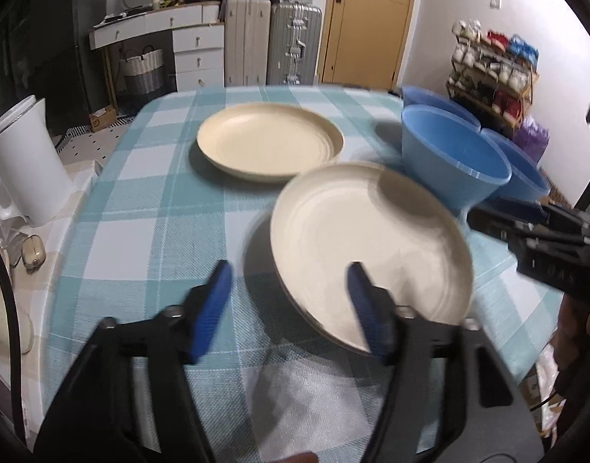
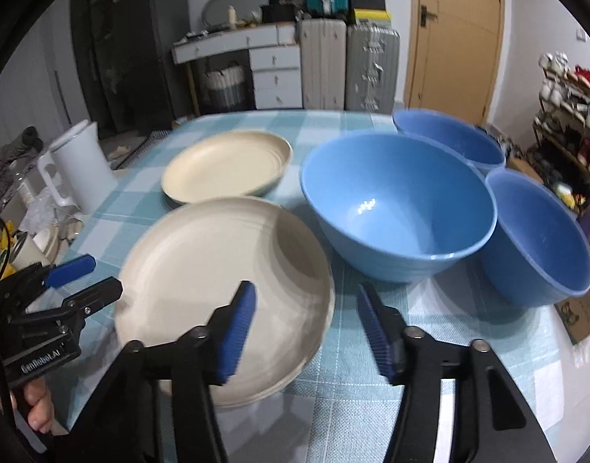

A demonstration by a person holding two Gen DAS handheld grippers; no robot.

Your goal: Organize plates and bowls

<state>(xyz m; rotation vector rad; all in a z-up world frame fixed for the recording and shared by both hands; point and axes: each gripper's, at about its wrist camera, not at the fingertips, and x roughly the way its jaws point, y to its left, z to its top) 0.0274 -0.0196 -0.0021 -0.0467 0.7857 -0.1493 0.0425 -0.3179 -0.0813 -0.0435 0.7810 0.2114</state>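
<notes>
Left gripper (image 1: 289,293) is open; the near plate (image 1: 372,247) lies just ahead, its near rim under the right finger. Right gripper (image 2: 306,316) is open, empty, straddling that plate's right rim, the big bowl (image 2: 397,200) beyond.

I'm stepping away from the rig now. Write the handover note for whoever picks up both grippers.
Left gripper: jaws open, holding nothing, at the near cream plate's left edge.
Right gripper: jaws open, holding nothing, straddling that plate's right rim.
On the checked tablecloth: far cream plate behind the near one, lying apart. Three blue bowls to the right: large bowl, right bowl, back bowl, standing separately.
Done: nothing stacked.
Left: stack the plates, nest the bowls.
</notes>
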